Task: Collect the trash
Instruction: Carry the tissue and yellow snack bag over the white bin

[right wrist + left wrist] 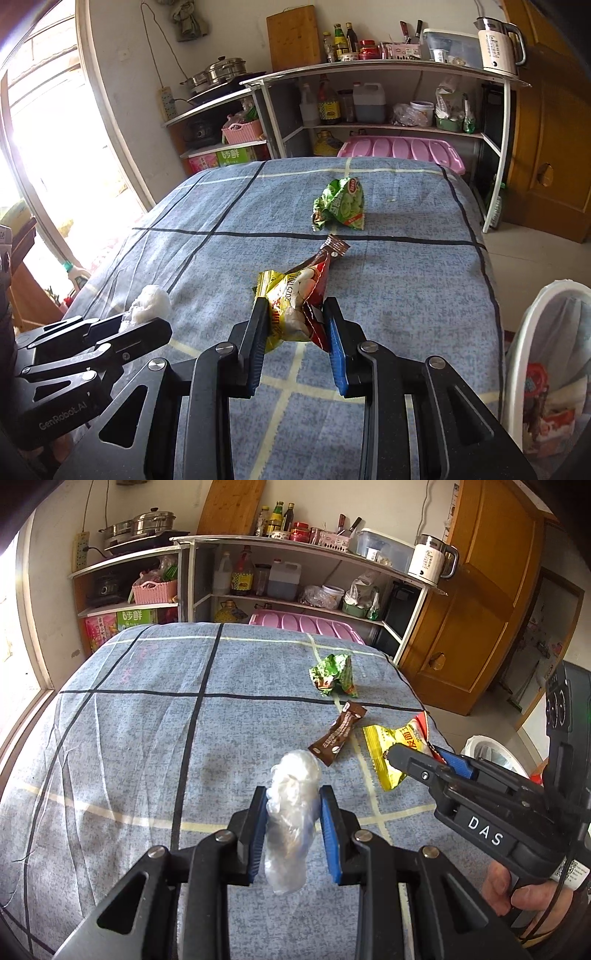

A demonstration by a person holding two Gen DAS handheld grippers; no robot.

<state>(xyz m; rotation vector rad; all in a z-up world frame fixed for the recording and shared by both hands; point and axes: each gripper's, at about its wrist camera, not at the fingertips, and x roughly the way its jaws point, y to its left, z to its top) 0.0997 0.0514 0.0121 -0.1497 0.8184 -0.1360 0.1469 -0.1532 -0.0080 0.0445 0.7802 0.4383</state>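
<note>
My left gripper (293,794) is shut on a crumpled clear plastic wrap (291,812), held above the blue checked cloth (147,738). My right gripper (295,306) is shut on a yellow and red snack packet (295,302); in the left wrist view that gripper (417,757) comes in from the right with the packet (391,753) in its jaws. A brown sachet (338,734) lies on the cloth just past the packet. Farther back lies a crumpled green wrapper (332,674), also visible in the right wrist view (340,203). The left gripper (147,317) with its white wad shows at lower left there.
A white bin lined with a bag (546,354) holding rubbish stands on the floor right of the table. Shelves (295,554) with bottles, pots and a kettle (430,557) stand behind the table. A pink tray (306,626) sits at the far edge. A wooden door (480,590) is at the right.
</note>
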